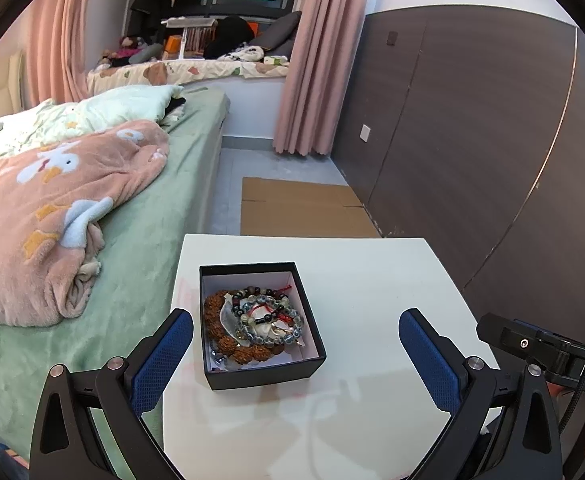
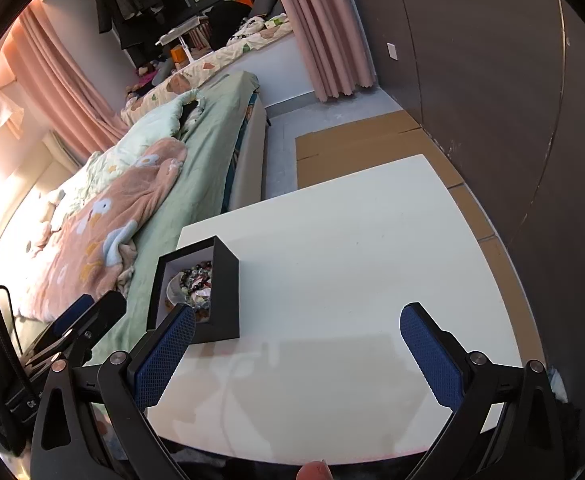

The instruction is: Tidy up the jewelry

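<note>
Both tongs spread wide and empty over a white counter with an open jewelry box.

The left tongs (image 1: 295, 330) hover with their blue pads far apart and nothing between them, aimed at the black box (image 1: 260, 372), which sits on the left part of the counter (image 1: 372, 280) near the bed-side edge. The right tongs (image 2: 297, 325) are likewise parted and hold nothing, over bare counter to the right of the box (image 2: 224, 292), with the left pad overlapping the box's near corner in view. Inside the lidless, white-lined box lies a heap of beaded bracelets (image 1: 252, 320): large brown seed beads, grey-green glass beads, dark beads and red cord. Beside the counter stands a bed (image 1: 140, 216) with a pink blanket (image 1: 60, 216); flattened cardboard (image 1: 304, 208) lies on the floor beyond.
</note>
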Tool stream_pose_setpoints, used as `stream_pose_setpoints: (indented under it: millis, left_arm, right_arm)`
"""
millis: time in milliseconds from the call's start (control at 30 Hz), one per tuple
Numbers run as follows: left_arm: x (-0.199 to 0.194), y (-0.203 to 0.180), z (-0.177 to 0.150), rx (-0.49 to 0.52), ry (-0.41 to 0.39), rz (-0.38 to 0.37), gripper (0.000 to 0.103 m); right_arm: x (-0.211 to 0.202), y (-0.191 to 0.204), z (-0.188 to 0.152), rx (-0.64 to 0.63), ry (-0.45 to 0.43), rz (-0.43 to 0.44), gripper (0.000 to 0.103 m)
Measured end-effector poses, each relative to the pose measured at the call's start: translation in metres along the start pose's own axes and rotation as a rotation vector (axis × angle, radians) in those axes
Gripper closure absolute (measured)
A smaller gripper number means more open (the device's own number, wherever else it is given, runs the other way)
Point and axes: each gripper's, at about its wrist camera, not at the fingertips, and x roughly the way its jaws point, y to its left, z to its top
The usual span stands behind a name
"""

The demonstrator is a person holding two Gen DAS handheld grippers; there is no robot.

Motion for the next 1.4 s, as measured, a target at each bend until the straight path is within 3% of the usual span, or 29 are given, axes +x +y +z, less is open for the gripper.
stream_pose_setpoints:
  millis: [1400]
  left_arm:
    - [0.0022,-0.0067,-0.0029,0.039,0.006,-0.002,0.000]
  right_arm:
    - [-0.0014,-0.0025,0.0000,0.001,0.001,-0.006,0.000]
